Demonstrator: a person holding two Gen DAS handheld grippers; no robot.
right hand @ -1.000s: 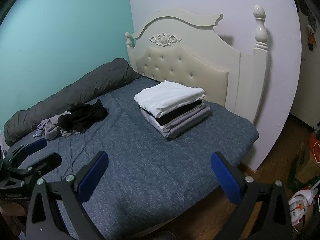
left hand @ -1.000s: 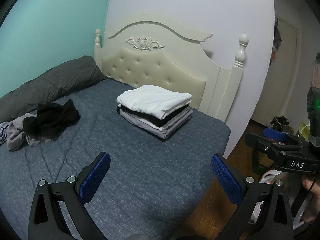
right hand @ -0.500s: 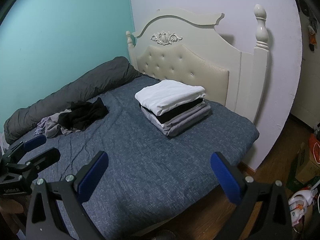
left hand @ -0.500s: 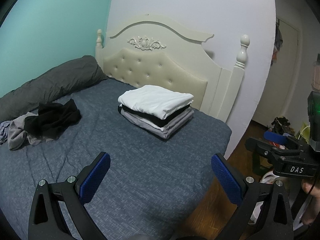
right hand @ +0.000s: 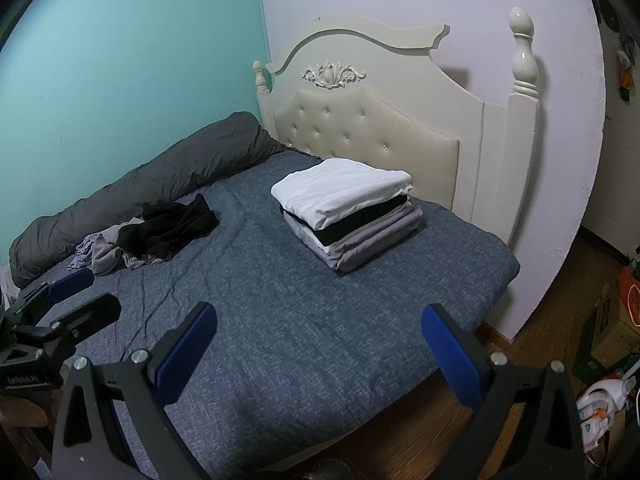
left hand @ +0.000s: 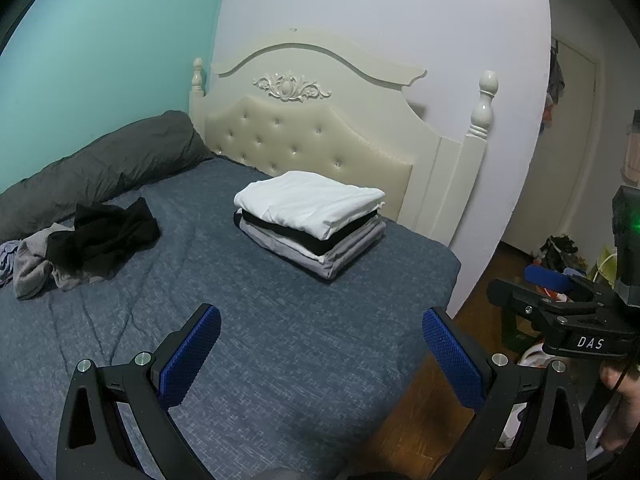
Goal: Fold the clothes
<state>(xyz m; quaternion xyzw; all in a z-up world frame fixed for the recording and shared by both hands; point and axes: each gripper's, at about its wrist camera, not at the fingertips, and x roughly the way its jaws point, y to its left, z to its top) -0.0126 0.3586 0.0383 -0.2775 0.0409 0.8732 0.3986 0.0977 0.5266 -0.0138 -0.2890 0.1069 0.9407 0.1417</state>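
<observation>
Gaping wide, empty: left gripper, right gripper jaws; unfolded pile partly overlapped, items indistinct.

Cream headboard with tufted panel and carved crest, centre of frame, against a white wall. Teal wall at upper left. Dark grey rolled duvet along the left. Wooden floor and a cardboard box at lower right.
</observation>
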